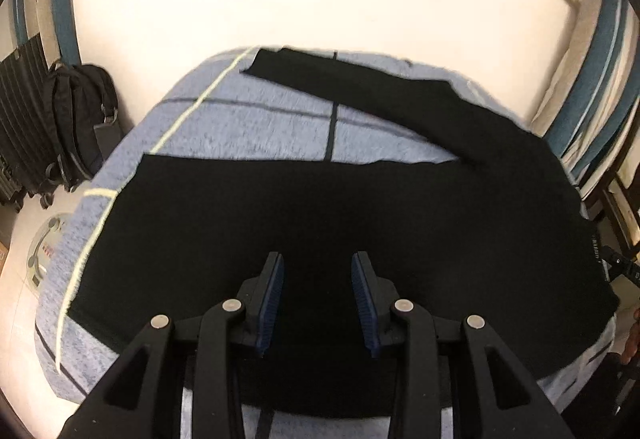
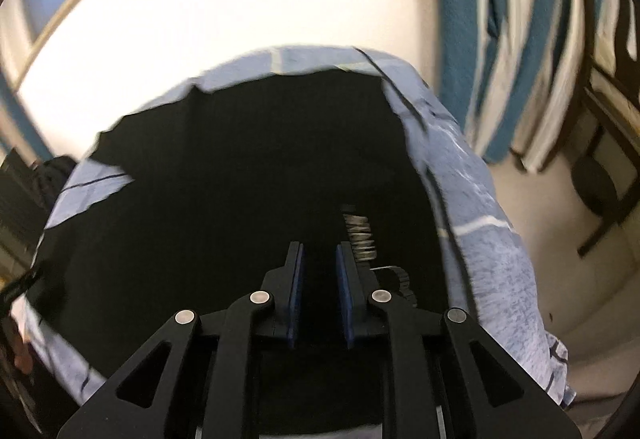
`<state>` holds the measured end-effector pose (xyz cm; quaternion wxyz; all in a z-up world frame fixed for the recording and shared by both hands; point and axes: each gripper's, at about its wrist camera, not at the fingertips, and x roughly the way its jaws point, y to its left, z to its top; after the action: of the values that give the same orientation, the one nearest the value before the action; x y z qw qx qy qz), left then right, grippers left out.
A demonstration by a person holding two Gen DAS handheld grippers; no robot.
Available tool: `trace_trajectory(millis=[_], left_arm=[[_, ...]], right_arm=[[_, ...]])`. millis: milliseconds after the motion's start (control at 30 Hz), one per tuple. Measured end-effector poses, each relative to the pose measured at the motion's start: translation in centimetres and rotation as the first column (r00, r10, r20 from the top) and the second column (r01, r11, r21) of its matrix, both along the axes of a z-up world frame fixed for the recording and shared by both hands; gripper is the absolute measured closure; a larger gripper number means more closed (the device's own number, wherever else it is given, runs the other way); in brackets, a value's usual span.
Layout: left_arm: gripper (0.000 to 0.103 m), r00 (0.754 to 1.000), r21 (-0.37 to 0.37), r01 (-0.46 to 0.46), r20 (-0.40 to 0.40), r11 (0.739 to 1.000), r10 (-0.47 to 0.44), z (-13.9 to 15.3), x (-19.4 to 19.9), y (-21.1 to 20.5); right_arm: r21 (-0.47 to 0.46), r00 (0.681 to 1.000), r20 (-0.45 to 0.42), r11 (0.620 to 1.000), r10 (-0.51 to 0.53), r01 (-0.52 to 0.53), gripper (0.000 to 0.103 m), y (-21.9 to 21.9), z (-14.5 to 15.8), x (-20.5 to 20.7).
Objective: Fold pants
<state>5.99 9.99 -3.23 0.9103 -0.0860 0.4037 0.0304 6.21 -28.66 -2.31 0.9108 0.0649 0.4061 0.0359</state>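
black pants (image 1: 280, 207) on blue blanket (image 1: 248, 119), waistband blurred, left claw (image 1: 318, 279) apart, right claw (image 2: 319, 271) narrowly apart

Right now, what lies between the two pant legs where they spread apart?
Only bare blue blanket, crossed by dark stripes and a pale yellow line. The left wrist view shows the far leg angling away from the near leg; nothing else sits in the wedge.

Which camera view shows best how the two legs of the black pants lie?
The left wrist view: the pants spread across the blue blanket, legs apart in a V, one narrow leg reaching far. The right wrist view shows only a dark mass of pants with a label.
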Motion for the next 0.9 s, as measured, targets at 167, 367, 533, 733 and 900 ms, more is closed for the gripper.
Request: trace_trajectory(millis=[167, 367, 533, 733, 900], left_arm=[[0.060, 0.997, -0.016, 0.074, 0.019, 0.997, -0.074, 0.3, -2.1, -1.6], [0.060, 0.993, -0.020, 0.115, -0.040, 0.993, -0.115, -2.4, -2.8, -3.5], [0.060, 0.992, -0.010, 0.124, -0.038, 0.992, -0.124, -1.7, -3.6, -4.0], [0.059, 0.988, -0.003, 0.149, -0.049, 0.989, -0.149, -2.0, -3.8, -5.1], [0.059, 0.986, -0.010, 0.158, -0.050, 0.987, -0.159, -1.6, -3.9, -5.0]], right_arm=[[0.000, 0.990, 0.008, 0.990, 0.144, -0.144, 0.080, 4.8, -0.1, -2.7], [-0.035, 0.981, -0.099, 0.985, 0.166, -0.170, 0.080, 7.1, -3.8, -3.7], [-0.085, 0.983, -0.090, 0.982, 0.162, -0.170, 0.078, 7.6, -2.4, -4.7], [-0.082, 0.974, -0.093, 0.973, 0.208, -0.216, 0.065, 9.0, -2.8, -5.6], [-0.064, 0.974, -0.082, 0.974, 0.212, -0.218, 0.065, 8.8, -2.4, -6.0]])
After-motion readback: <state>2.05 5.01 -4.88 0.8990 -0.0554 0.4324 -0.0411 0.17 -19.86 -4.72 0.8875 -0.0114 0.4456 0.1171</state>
